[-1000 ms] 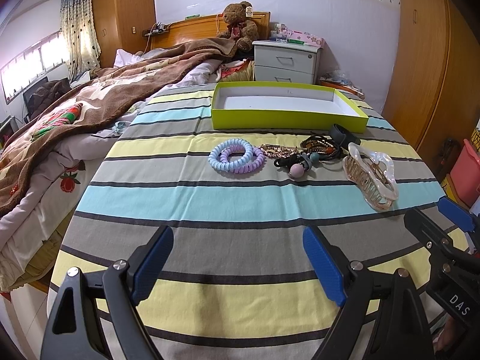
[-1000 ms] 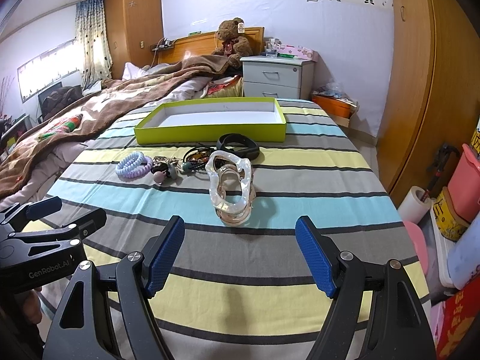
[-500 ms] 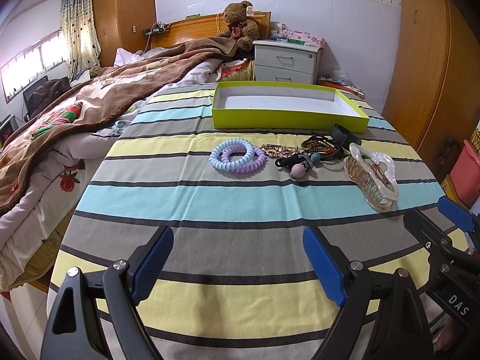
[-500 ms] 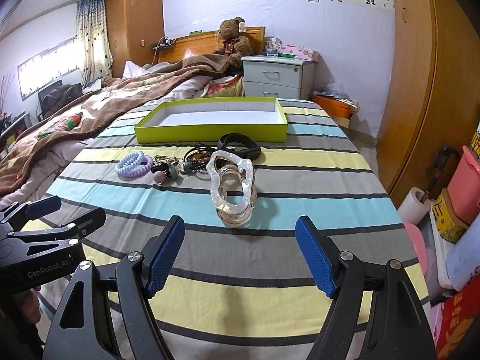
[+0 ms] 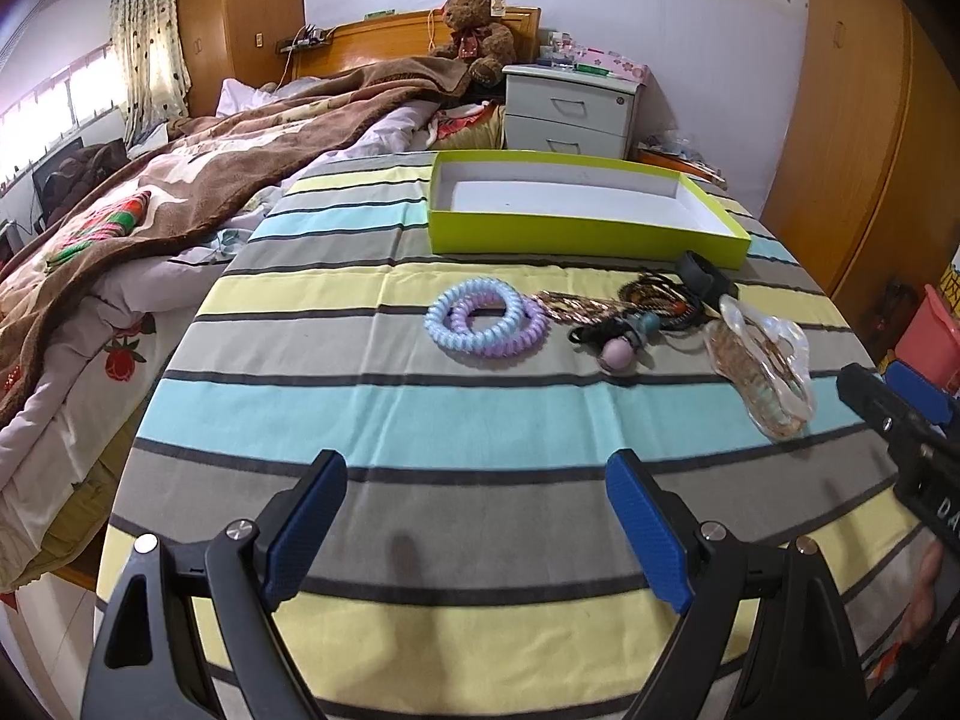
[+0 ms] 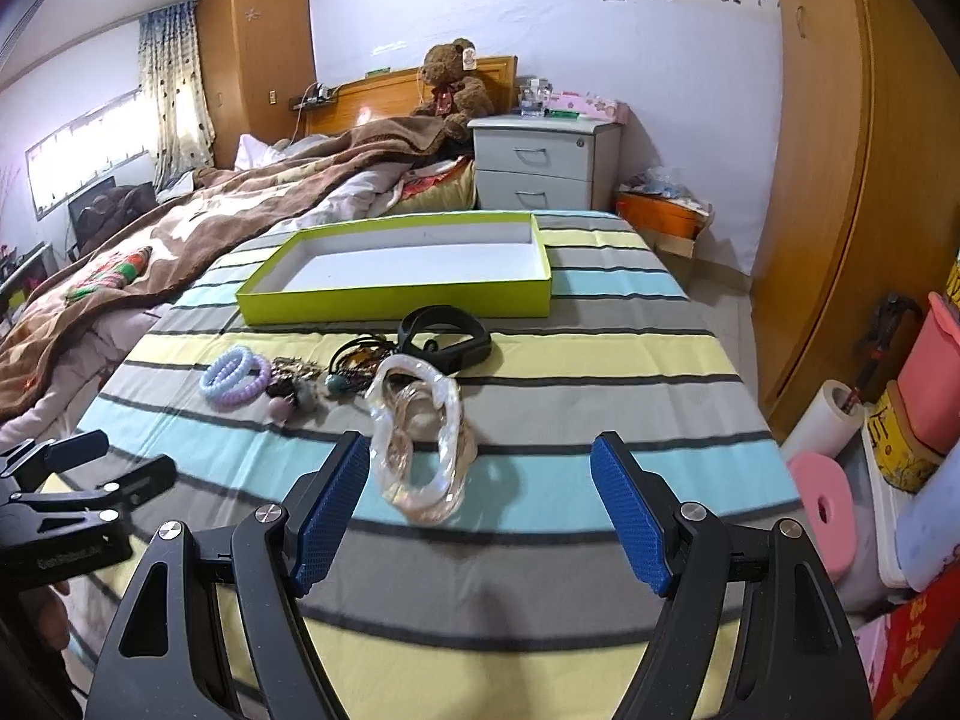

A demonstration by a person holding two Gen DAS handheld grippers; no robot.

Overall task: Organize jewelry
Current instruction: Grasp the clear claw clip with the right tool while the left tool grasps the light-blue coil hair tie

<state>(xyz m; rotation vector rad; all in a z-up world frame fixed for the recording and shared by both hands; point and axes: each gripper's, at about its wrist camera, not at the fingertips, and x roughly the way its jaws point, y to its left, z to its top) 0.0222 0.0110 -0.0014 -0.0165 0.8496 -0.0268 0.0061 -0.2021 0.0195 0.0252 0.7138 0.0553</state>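
Observation:
A lime green box (image 5: 576,222) (image 6: 396,276) with a white inside stands empty at the far end of the striped tablecloth. In front of it lie blue and purple coil hair ties (image 5: 483,324) (image 6: 234,381), a tangle of beaded pieces and bobbles (image 5: 636,315) (image 6: 318,381), a black band (image 6: 444,336) (image 5: 702,276) and a clear claw clip (image 6: 417,435) (image 5: 759,369). My left gripper (image 5: 477,516) is open and empty, short of the hair ties. My right gripper (image 6: 480,498) is open and empty, its jaws to either side of the clip's near end.
A bed with a brown blanket (image 5: 150,204) lies left of the table. A grey nightstand (image 6: 540,162) and a teddy bear (image 5: 477,36) stand behind the box. Wooden wardrobes (image 6: 840,180), pink containers (image 6: 930,372) and paper rolls (image 6: 819,498) are on the right.
Both grippers have moved forward toward the jewelry. The right gripper has closed in on the claw clip. Both stay open and the objects have not moved.

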